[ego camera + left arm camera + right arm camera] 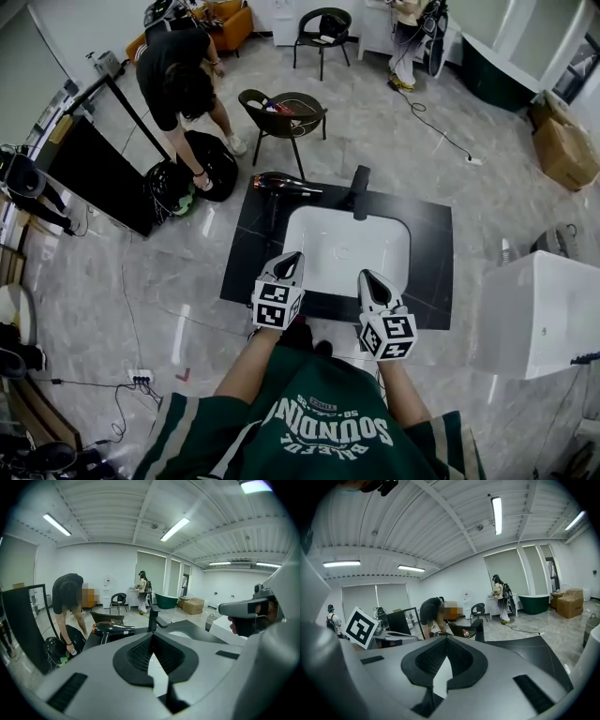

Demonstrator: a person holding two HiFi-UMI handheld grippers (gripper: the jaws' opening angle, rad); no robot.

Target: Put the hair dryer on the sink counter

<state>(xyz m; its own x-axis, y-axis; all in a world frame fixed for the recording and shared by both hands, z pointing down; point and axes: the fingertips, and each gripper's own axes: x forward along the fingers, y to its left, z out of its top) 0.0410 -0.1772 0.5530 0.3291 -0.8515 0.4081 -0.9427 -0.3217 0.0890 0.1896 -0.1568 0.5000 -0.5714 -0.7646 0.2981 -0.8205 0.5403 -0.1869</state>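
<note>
Showing whole basin (347,248): head view only; hair dryer (281,185) on counter (431,234).

**Three cameras on one sink counter: one overhead, two low at its near edge.**

Head view: worn on the person's head and aimed steeply down. It takes in the whole black sink counter (431,234), the faucet (360,192) at its far edge, and the floor all round. Left gripper view: rides on the left gripper (289,261), low and close at the counter's near edge, looking across it toward the far wall. Right gripper view: rides on the right gripper (368,278) just beside it, seemingly tilted up a little, with much ceiling in frame. All three views share the faucet and a bending person (178,75) beyond the counter.
</note>
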